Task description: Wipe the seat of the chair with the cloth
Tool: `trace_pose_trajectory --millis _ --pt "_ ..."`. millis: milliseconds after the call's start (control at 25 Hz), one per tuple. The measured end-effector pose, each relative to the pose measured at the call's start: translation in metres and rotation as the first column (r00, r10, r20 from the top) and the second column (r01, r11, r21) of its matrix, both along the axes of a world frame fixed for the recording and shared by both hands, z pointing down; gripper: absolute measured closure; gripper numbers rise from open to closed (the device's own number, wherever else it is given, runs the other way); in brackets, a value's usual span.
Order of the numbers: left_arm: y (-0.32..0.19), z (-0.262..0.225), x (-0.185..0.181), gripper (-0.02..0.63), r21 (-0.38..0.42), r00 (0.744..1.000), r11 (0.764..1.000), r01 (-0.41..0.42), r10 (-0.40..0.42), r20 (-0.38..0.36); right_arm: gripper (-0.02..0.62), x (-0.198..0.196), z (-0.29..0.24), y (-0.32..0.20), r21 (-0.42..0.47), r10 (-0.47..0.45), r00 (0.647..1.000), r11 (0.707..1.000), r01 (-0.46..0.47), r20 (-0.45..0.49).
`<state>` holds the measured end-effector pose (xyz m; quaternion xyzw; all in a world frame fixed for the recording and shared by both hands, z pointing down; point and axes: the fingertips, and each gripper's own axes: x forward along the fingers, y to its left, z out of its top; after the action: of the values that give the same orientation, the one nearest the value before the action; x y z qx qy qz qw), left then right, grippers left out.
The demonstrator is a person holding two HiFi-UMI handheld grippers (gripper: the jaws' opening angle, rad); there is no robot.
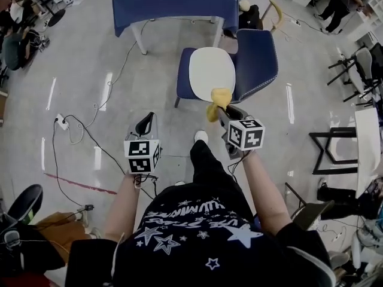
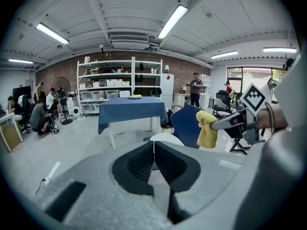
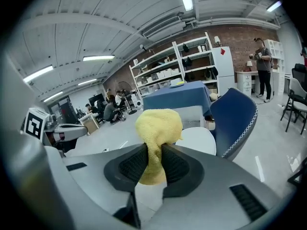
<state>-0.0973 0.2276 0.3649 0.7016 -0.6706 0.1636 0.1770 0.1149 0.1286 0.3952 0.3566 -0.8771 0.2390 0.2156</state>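
Its own view best shows the right gripper (image 3: 153,148) pinching the cloth (image 3: 158,123).

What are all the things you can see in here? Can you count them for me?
chair: one, blue back and white seat, on the floor in front of the person
cloth: one, yellow, close to the chair
table: one, blue cover, behind the chair
shelves: one unit, white, against the brick wall
cables: several, black and white, on the floor at the left
people: several, at the edges of the room
left gripper: one, grey, jaws together, empty
right gripper: one, grey, jaws shut on the cloth
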Motion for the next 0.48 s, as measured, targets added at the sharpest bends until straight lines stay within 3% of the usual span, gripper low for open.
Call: trace_pose_trajectory --millis 480 --pt "-0.172 0.006 -0.004 0.584 -0.049 0.999 0.999 0.018 -0.015 0.048 0.508 -0.01 0.024 -0.181 -0.056 -0.033 0.999 0.998 0.033 0.01"
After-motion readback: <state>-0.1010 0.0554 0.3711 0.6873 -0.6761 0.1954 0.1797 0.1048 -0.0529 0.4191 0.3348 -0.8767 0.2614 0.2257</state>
